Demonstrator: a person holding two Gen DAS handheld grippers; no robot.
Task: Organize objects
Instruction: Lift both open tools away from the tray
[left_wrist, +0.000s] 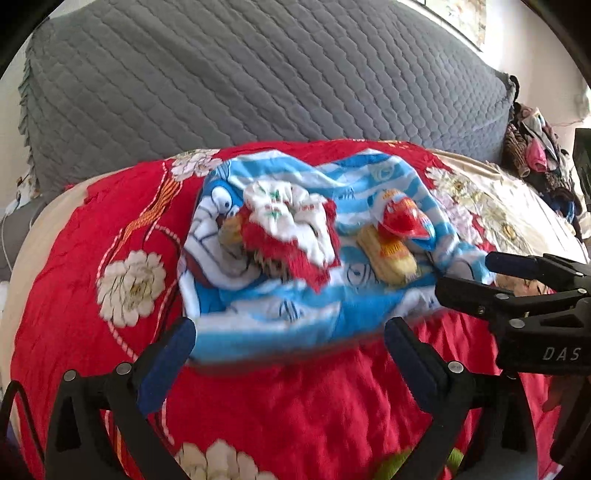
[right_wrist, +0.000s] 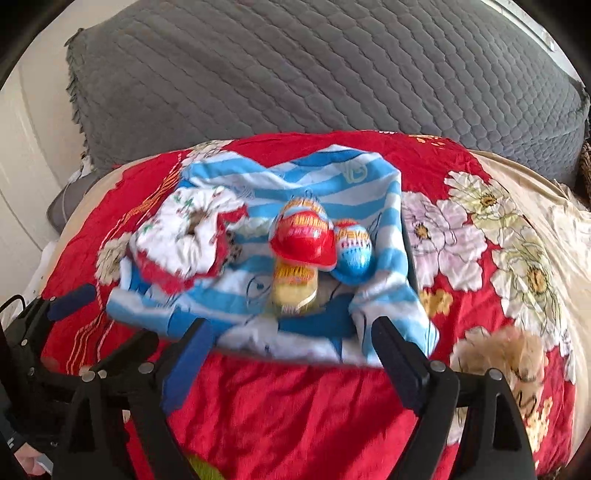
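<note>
A blue-and-white striped cartoon cloth (left_wrist: 295, 306) (right_wrist: 314, 184) lies bunched on the red flowered bedspread (left_wrist: 74, 258) (right_wrist: 295, 398). On it rest a crumpled red-and-white flowered cloth (left_wrist: 291, 225) (right_wrist: 184, 240), a small knitted cap with a red brim (left_wrist: 402, 221) (right_wrist: 303, 240), a yellow knitted piece (left_wrist: 388, 258) (right_wrist: 295, 291) and a blue knitted piece (right_wrist: 354, 254). My left gripper (left_wrist: 290, 339) (right_wrist: 110, 321) is open just before the cloth's near edge, holding nothing. My right gripper (right_wrist: 291, 332) (left_wrist: 469, 275) is open at the same edge, further right, also holding nothing.
A grey quilted cushion (left_wrist: 258, 81) (right_wrist: 332, 74) rises behind the bed. A heap of clothes (left_wrist: 535, 158) sits at the far right. A fluffy cream toy (right_wrist: 506, 354) lies on the spread to the right of my right gripper. Cream sheet (left_wrist: 517, 206) borders the red spread.
</note>
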